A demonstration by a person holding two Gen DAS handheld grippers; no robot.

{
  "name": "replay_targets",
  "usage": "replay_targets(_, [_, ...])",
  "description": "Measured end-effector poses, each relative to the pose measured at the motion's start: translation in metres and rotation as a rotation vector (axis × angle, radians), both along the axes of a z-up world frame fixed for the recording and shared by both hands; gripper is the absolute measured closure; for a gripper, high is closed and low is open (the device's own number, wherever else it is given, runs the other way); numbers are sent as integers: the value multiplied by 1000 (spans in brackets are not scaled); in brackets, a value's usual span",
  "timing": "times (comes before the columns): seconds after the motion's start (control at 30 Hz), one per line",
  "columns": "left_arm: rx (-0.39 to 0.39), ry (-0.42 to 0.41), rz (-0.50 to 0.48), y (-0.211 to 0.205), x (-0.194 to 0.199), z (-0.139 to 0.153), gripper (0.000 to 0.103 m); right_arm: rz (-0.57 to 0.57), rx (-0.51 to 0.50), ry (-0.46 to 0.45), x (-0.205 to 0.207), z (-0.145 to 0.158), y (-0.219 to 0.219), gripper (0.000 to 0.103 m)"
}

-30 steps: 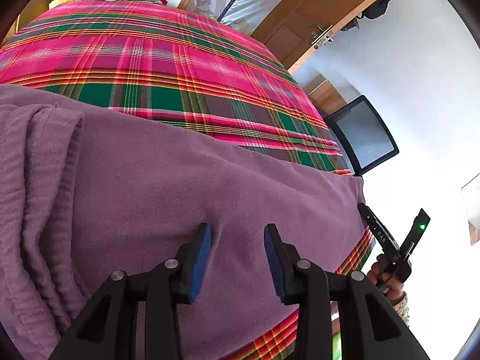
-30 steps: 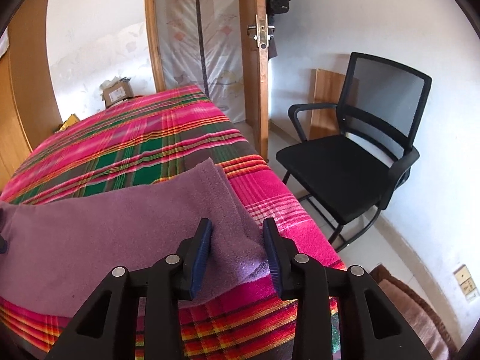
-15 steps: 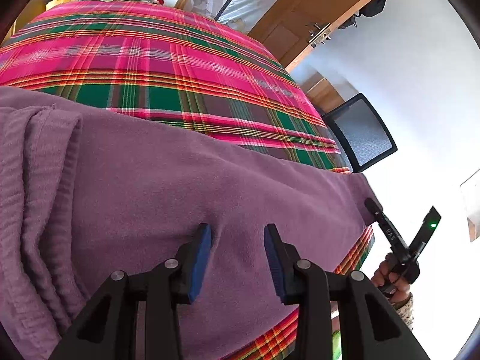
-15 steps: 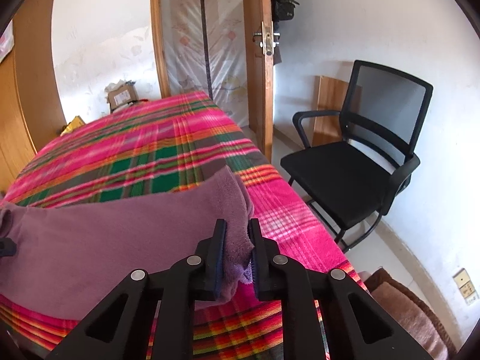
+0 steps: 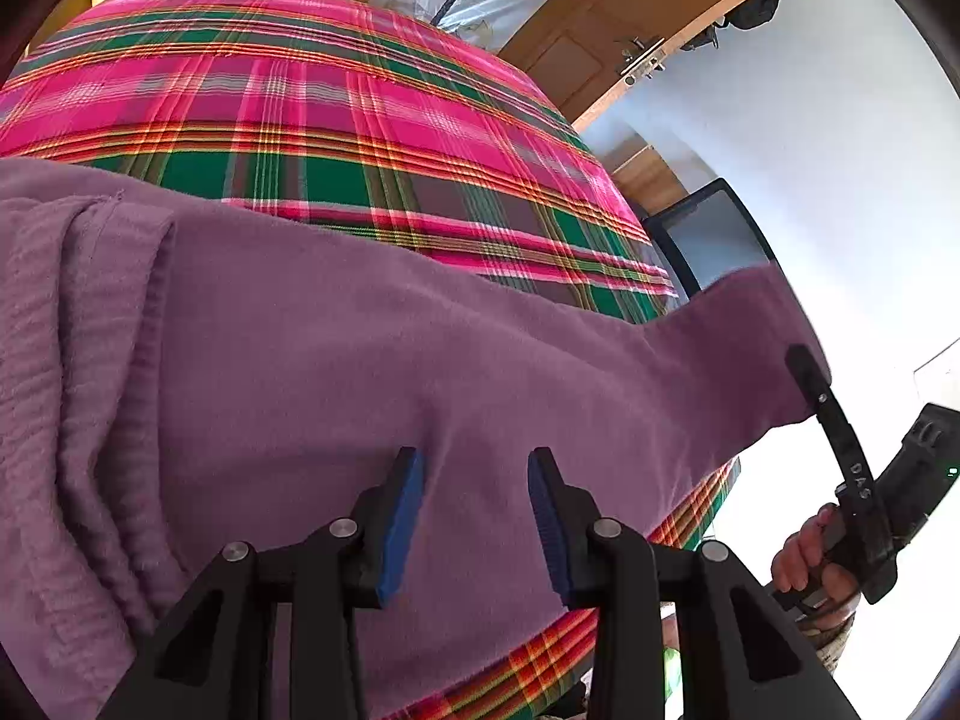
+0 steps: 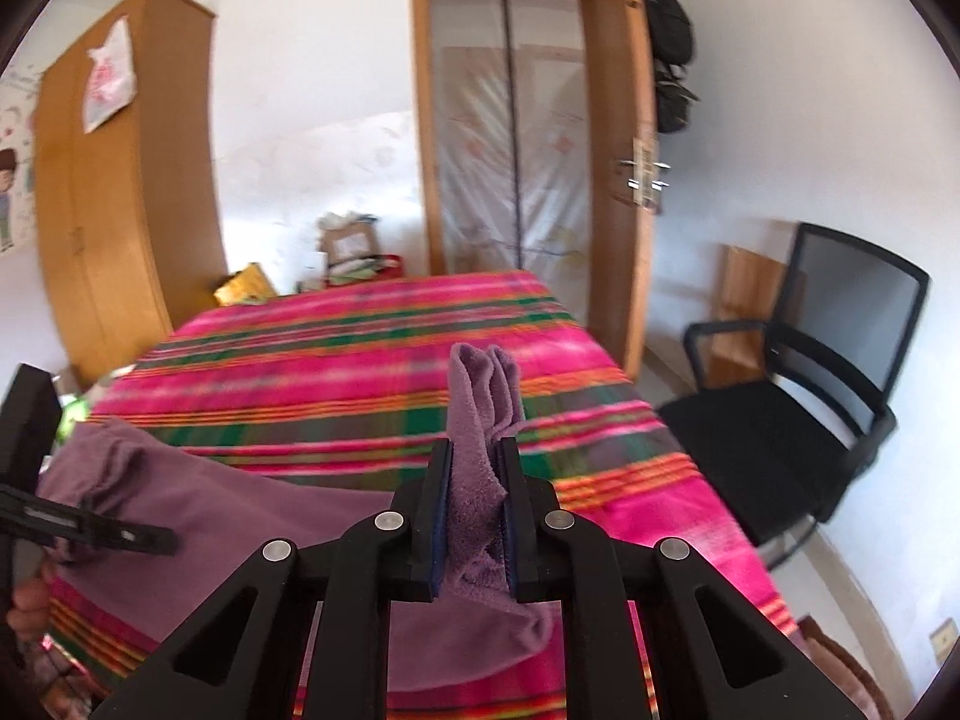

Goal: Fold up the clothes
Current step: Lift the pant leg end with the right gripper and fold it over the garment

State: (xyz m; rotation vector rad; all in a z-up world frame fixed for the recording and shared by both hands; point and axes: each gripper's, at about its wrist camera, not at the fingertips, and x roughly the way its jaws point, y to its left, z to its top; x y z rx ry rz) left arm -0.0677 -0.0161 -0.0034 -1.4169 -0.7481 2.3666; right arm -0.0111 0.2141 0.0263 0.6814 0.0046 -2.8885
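Left wrist view, left to right: the purple garment (image 5: pixel 336 360) lies across the plaid bed (image 5: pixel 360 114), its long axis running lower left to right. The left gripper (image 5: pixel 474 516) hovers spread above its midsection. At right, the right gripper (image 6: pixel 474 516) pinches the garment's raised end, nearer that free edge.

We see a bed (image 6: pixel 336 360) under a pink, green and orange plaid cover. A black mesh office chair (image 6: pixel 810 420) stands beside it, near an open wooden door (image 6: pixel 624 180) with bags (image 6: pixel 669 48) hanging on it. A tall wooden wardrobe (image 6: pixel 120 180) fills the far corner, with a cardboard box (image 6: pixel 348 240) beyond the bed.
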Motion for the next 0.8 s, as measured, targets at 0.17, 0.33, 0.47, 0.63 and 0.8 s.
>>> replay_targets(0.17, [8, 0, -6, -4, 5, 0, 66, 82, -7, 32, 7, 14, -36, 89])
replay_targets(0.33, [25, -4, -7, -9, 9, 0, 66, 162, -14, 48, 7, 21, -72, 89])
replay_targets(0.47, [30, 0, -19, -12, 14, 2, 66, 219, -22, 44, 6, 21, -95, 89])
replay_targets(0.63, [59, 10, 11, -24, 23, 9, 66, 265, -8, 11, 3, 8, -126, 89])
replay_targets(0.8, [66, 52, 54, -39, 36, 24, 66, 318, -26, -27, 1, -7, -148, 89])
